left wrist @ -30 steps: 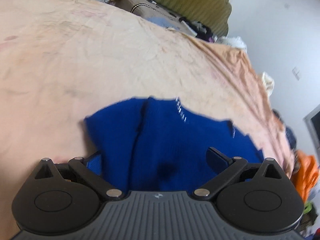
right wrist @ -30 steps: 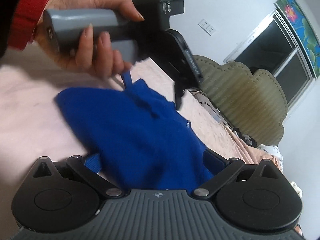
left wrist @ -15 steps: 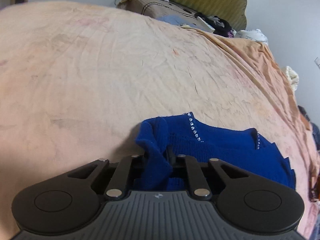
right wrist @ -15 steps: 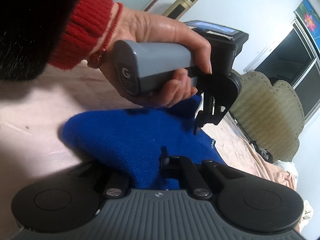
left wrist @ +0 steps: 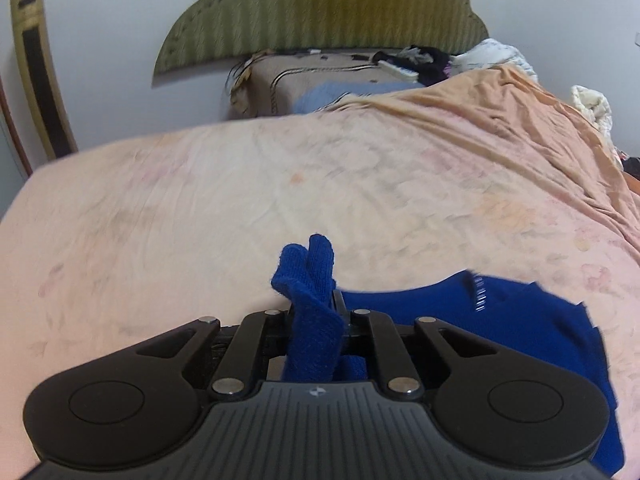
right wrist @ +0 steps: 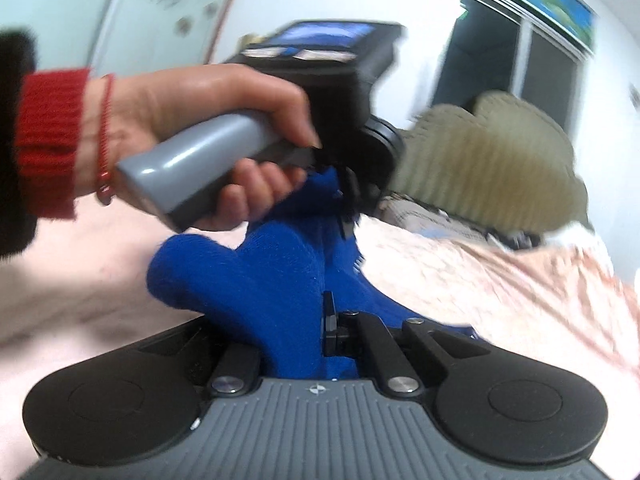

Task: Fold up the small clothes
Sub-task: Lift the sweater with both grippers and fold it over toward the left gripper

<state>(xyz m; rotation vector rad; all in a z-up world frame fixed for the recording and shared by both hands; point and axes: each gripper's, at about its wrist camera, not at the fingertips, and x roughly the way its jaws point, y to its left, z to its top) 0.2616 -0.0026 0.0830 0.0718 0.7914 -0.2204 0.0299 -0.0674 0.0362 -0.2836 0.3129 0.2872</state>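
Tall stand (left wrist: 38, 68): a gold and black upright piece at the far left of the left wrist view; it stands against the white wall, beside the bed
Headboard (left wrist: 320, 8): olive green, striped, with a stepped outline; it is against the wall behind the bed
Bed sheet (left wrist: 200, 208): pale pink, wrinkled, with faint stains; it covers the whole bed; at the right side it rises into an orange-tinted fold
Left hand (right wrist: 192, 120): seen in the right wrist view at the left; it wraps the grey handle of its tongs; a red knitted cuff (right wrist: 48, 136) and a thin red string are at the wrist
Left gripper (left wrist: 316, 308): the jaws stand pressed together on a fold of the blue knit garment (left wrist: 520, 320); a bunch of the cloth sticks up above the tips, and more of it passes down between the black links
Blue knit garment, position: it is partly raised from the bed sheet, held at two places; in the left wrist view the rest of it spreads to the right and low, with a small row of shiny stones near one edge
Right gripper (right wrist: 320, 320): the jaws are closed on another part of the same garment; thick blue cloth fills the gap and bulges up to the left of one black finger (right wrist: 329, 320)
Between the two tongs: the cloth runs up from the right one toward the left one; this view is blurred, so probably it is stretched, but I cannot say it surely
Pile of clothes (left wrist: 500, 56): white and dark pieces at the far right, near the headboard
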